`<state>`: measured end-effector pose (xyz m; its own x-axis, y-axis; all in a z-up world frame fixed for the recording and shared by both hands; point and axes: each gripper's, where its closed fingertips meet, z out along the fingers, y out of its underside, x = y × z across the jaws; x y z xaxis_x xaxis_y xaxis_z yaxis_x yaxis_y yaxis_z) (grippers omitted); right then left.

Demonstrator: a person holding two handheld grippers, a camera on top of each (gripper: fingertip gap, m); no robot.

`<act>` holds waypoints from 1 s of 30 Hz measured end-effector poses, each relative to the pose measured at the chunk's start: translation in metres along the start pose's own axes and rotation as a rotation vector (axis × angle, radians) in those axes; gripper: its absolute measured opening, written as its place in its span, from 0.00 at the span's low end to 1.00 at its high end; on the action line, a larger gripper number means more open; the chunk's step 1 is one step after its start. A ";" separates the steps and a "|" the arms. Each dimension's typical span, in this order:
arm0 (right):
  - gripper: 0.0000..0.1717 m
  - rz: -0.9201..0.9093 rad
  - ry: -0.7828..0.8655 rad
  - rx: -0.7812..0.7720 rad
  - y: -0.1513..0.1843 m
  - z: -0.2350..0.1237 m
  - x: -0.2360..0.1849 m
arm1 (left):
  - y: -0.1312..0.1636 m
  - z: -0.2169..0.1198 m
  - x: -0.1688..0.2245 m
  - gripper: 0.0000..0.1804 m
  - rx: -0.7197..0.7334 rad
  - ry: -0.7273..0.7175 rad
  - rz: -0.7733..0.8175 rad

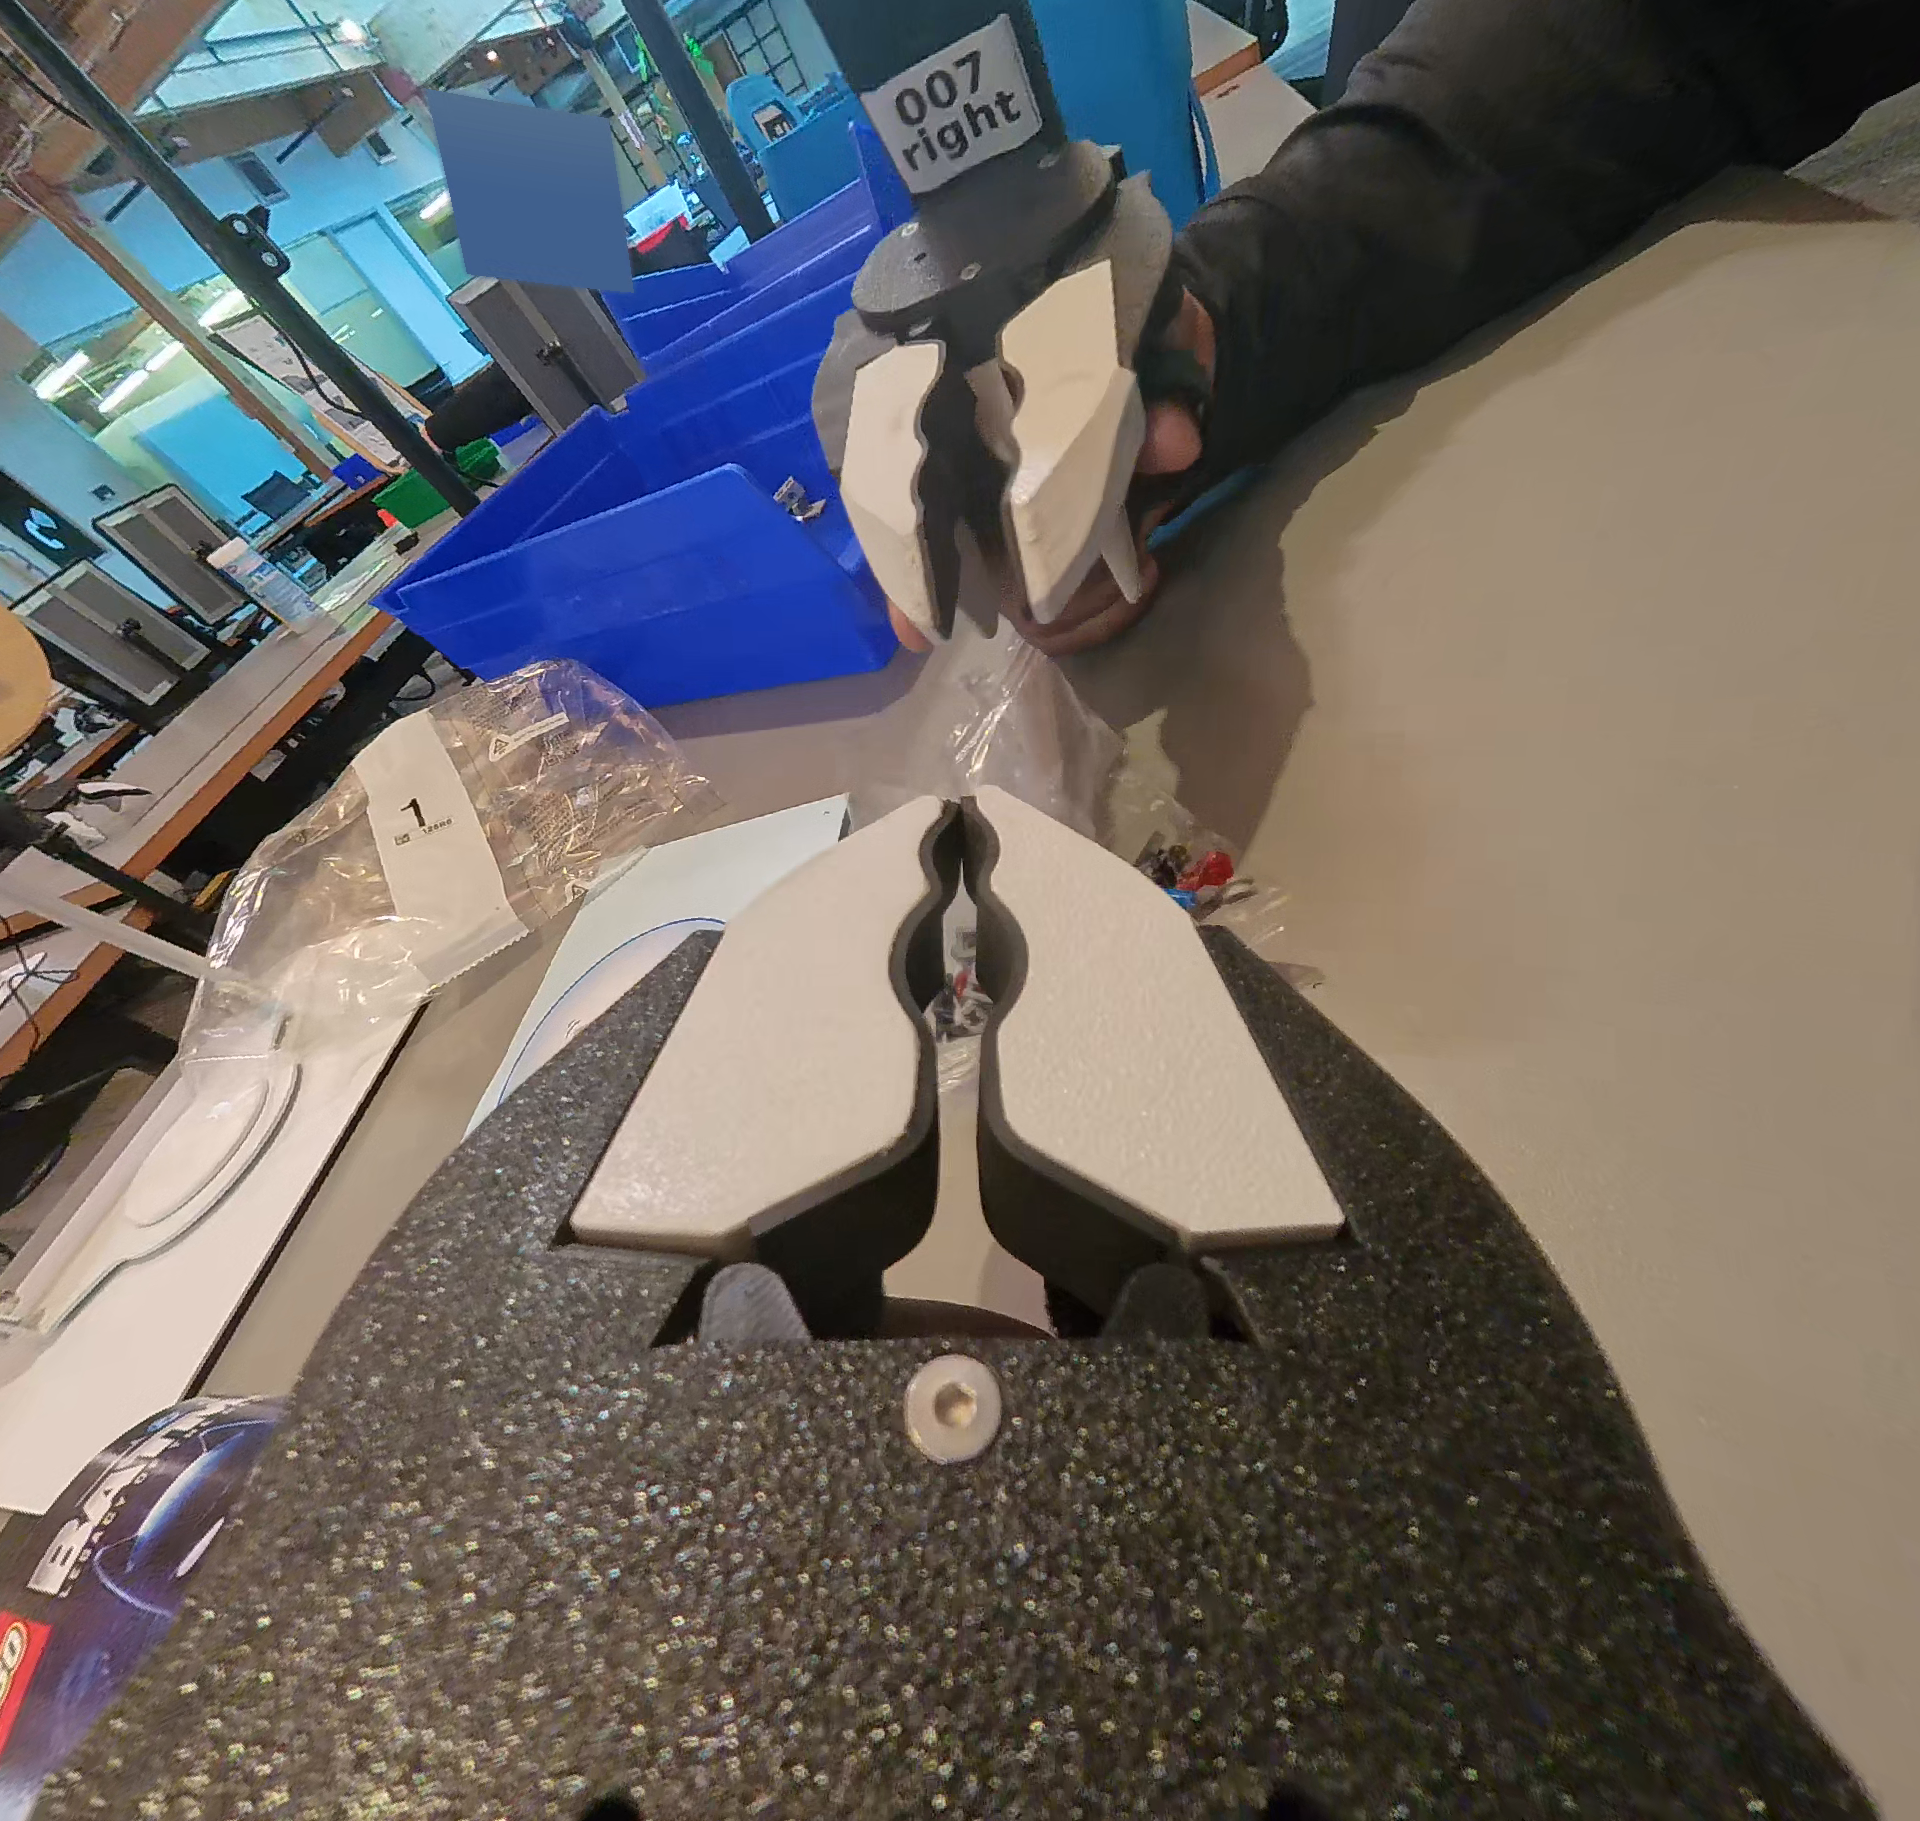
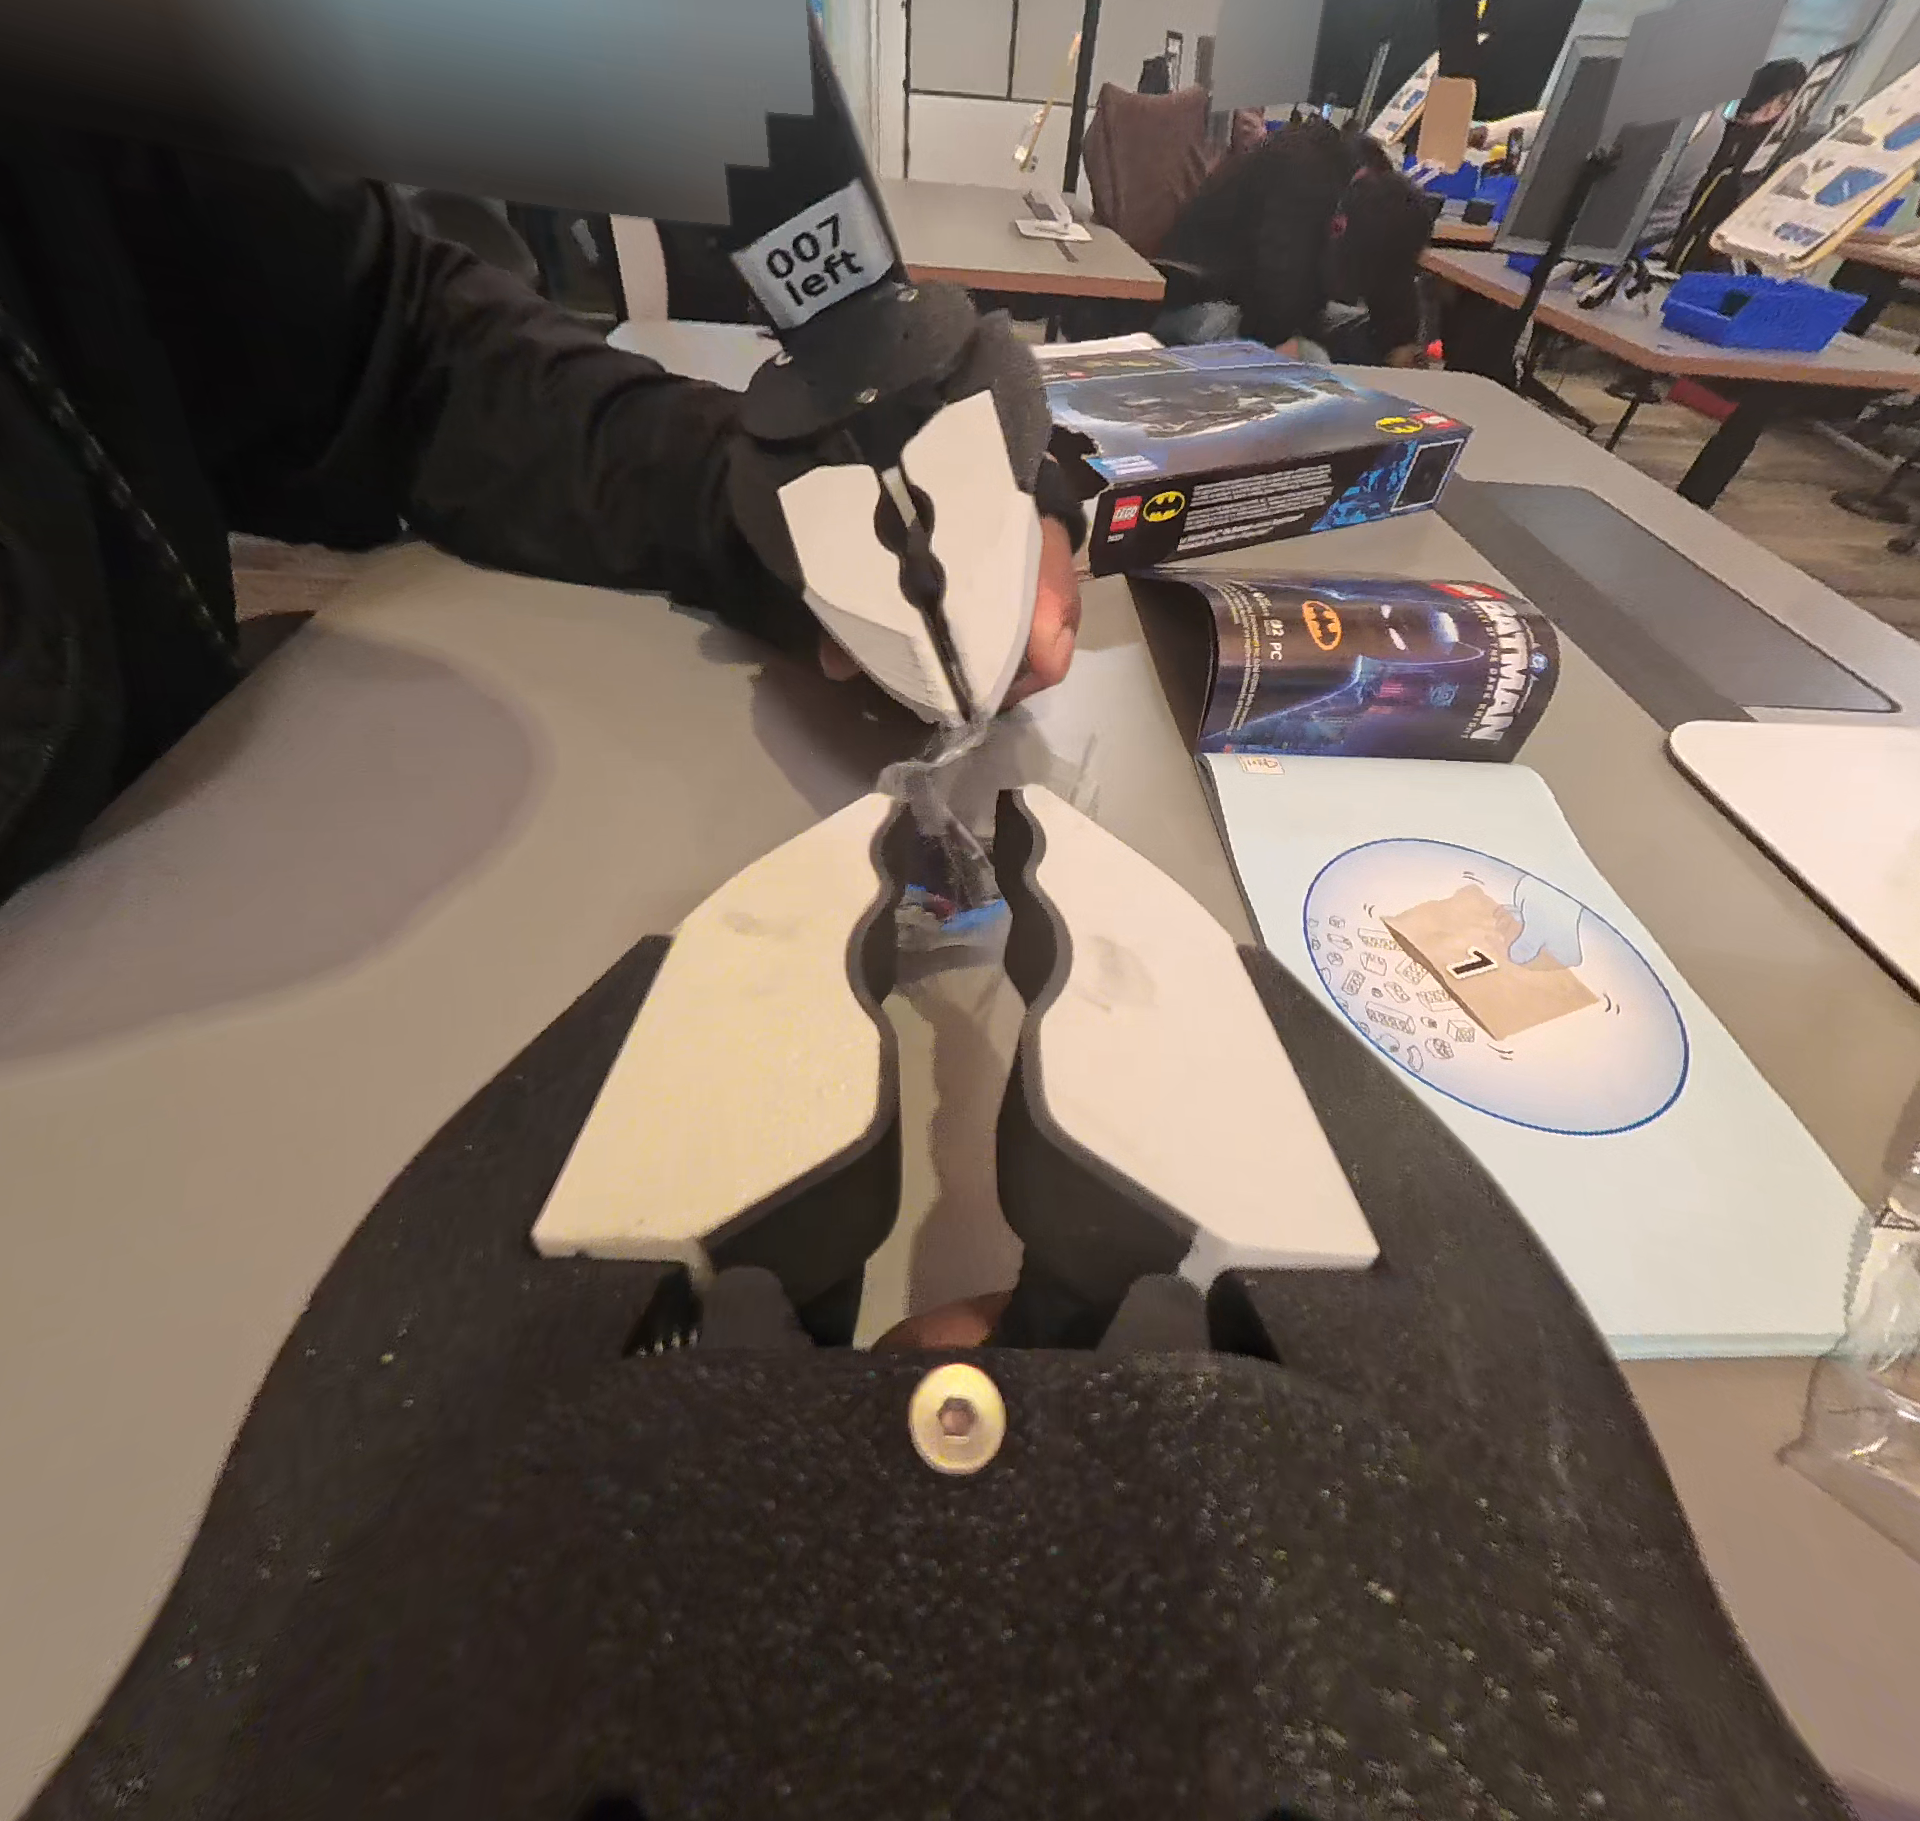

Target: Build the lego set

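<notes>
Bag (image 1: 1023,732) of clear plastic hangs between the two grippers over the grey table (image 1: 1558,836), small coloured pieces (image 1: 1195,867) pooled in its low end near the left gripper. Left gripper (image 1: 961,815) has its jaws closed, tips pinching a twisted edge of the bag; the right wrist view shows the same pinch (image 2: 961,717). Right gripper (image 2: 951,815) stands with jaws parted; bag film lies between its fingers, and whether either pad presses on it cannot be told. Bag's long axis runs gripper to gripper, stretched and creased, pieces end downward. Open room: bare table to the right in the left wrist view, wide and clear to its curved edge. Far side is closed by blue bins (image 1: 644,566), their wall just beyond the right gripper. Left side is crowded: an empty clear bag (image 1: 436,836) with a white strip, lying on an open booklet (image 2: 1507,1044). Dark box (image 2: 1247,462) and a curled cover sheet (image 2: 1371,670) lie beyond the booklet; a white board (image 2: 1818,836) sits at the table's right edge in the right wrist view.
</notes>
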<state>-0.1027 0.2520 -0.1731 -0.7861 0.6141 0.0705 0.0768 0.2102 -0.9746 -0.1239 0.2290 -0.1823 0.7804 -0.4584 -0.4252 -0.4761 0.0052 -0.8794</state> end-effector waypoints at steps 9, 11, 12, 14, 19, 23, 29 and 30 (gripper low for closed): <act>0.12 -0.127 0.054 -0.119 0.015 0.009 -0.002 | 0.001 0.001 0.004 0.00 -0.010 0.018 0.023; 0.12 -0.156 0.071 -0.138 0.018 0.009 0.000 | 0.001 0.001 0.004 0.00 -0.007 0.017 0.022; 0.12 -0.165 0.080 -0.138 0.018 0.008 0.001 | 0.000 0.001 0.004 0.00 -0.003 0.016 0.022; 0.12 -0.160 0.095 -0.121 0.016 0.004 0.005 | 0.000 -0.001 0.002 0.00 0.007 0.008 0.015; 0.17 -0.087 0.107 -0.104 0.016 -0.004 0.017 | -0.003 -0.004 -0.003 0.00 0.034 -0.003 -0.013; 0.22 -0.070 0.077 -0.138 0.020 0.001 0.014 | -0.002 -0.002 0.000 0.00 0.028 0.010 0.006; 0.01 -0.128 0.094 -0.170 0.023 0.006 0.009 | -0.001 0.001 0.007 0.00 0.008 0.034 0.047; 0.00 -0.134 0.086 -0.180 0.025 0.006 0.009 | 0.001 0.001 0.007 0.00 -0.001 0.033 0.053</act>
<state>-0.1111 0.2582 -0.1977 -0.7421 0.6325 0.2219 0.0896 0.4216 -0.9023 -0.1178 0.2269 -0.1864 0.7404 -0.4865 -0.4638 -0.5169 0.0291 -0.8556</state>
